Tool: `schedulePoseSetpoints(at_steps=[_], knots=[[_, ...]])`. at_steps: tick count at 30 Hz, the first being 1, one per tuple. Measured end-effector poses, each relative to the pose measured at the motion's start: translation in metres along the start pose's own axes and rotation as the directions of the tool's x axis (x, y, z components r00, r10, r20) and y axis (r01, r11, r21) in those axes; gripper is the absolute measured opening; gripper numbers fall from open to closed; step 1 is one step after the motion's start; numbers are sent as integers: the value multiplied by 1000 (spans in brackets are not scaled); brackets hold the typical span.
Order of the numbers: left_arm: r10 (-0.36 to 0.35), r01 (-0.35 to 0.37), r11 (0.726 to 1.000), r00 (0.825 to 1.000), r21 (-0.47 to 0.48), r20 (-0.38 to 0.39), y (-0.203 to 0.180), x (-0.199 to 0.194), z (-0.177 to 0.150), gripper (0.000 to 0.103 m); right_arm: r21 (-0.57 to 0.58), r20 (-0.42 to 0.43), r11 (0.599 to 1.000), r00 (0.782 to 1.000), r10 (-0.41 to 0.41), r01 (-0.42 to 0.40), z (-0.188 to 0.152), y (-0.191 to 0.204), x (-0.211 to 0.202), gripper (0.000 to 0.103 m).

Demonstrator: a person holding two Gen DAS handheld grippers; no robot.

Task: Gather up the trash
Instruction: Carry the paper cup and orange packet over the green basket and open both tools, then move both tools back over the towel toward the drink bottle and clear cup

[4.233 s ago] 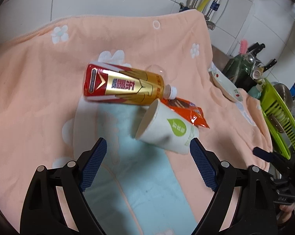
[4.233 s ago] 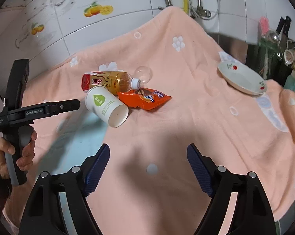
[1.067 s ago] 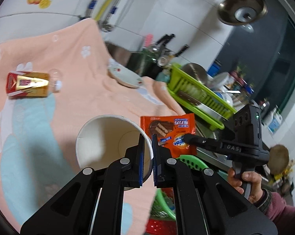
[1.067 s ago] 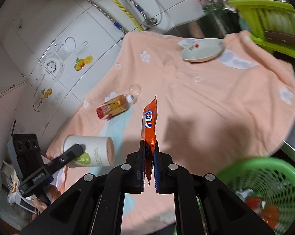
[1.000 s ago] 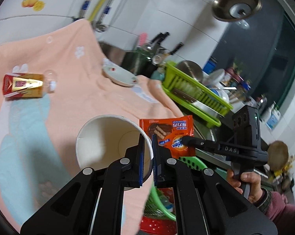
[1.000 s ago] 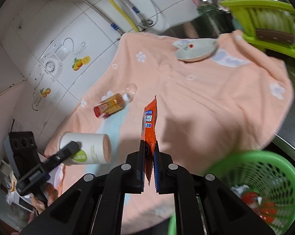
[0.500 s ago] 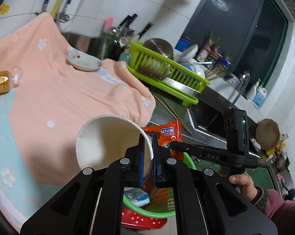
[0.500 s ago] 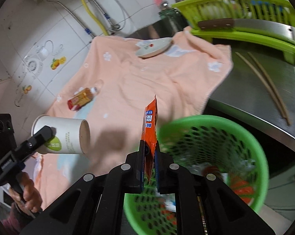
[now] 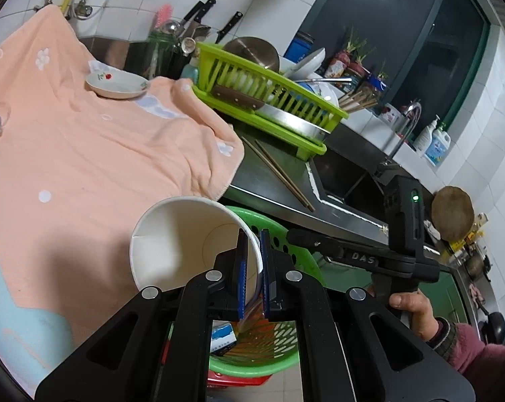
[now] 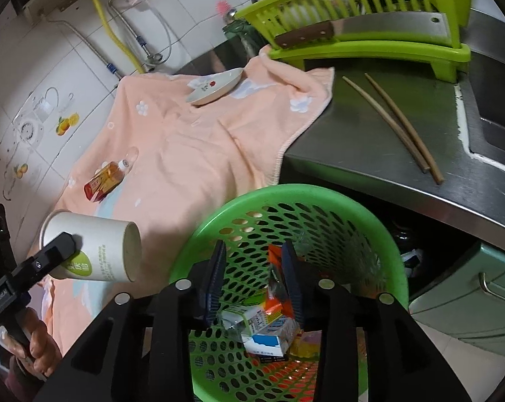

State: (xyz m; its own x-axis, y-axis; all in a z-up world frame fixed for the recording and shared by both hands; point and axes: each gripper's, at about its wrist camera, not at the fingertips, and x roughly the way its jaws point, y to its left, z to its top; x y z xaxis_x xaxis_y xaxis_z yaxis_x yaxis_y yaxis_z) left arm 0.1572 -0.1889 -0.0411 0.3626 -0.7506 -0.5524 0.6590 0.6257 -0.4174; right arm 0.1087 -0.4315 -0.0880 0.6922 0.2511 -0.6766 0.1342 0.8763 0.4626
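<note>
My left gripper (image 9: 252, 274) is shut on the rim of a white paper cup (image 9: 185, 234) and holds it on its side beside the green trash basket (image 9: 286, 234). The cup also shows in the right wrist view (image 10: 95, 251). My right gripper (image 10: 254, 284) is open above the green basket (image 10: 369, 224). The orange snack wrapper (image 10: 276, 284) is loose between its fingers, dropping among the trash inside. A red and gold bottle (image 10: 105, 177) lies on the peach towel (image 10: 185, 154).
A white dish (image 10: 215, 87) sits at the towel's far end. A green dish rack (image 10: 369, 23) with a cleaver and two chopsticks (image 10: 396, 127) are on the steel counter. A sink (image 9: 346, 174) lies beyond. The basket stands below the counter edge.
Both grippers have moved from the towel to the basket. My right gripper has opened and let go of the orange wrapper, which is falling into the basket. The left still holds the cup.
</note>
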Motion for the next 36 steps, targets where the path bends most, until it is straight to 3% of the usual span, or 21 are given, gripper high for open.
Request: schedulePoseSetpoints(at_steps=[10, 13, 15, 23, 36], knots=[[12, -15, 1000, 996, -24, -92, -4, 42, -10, 6, -34, 43, 998, 998, -53, 54, -5, -6, -19, 63], [16, -20, 999, 991, -28, -129, -5, 55, -14, 9, -65, 57, 994, 995, -84, 88, -7, -6, -24, 71], [16, -21, 999, 989, -35, -146, -5, 61, -17, 21, -84, 62, 991, 993, -101, 106, -9, -5, -25, 75], [22, -28, 999, 988, -36, -152, -8, 68, -20, 45, -109, 72, 986, 991, -116, 123, -14, -6, -28, 82], [76, -83, 995, 991, -60, -114, 8, 46, -17, 57, -125, 62, 987, 993, -96, 103, -13, 2, -24, 87]])
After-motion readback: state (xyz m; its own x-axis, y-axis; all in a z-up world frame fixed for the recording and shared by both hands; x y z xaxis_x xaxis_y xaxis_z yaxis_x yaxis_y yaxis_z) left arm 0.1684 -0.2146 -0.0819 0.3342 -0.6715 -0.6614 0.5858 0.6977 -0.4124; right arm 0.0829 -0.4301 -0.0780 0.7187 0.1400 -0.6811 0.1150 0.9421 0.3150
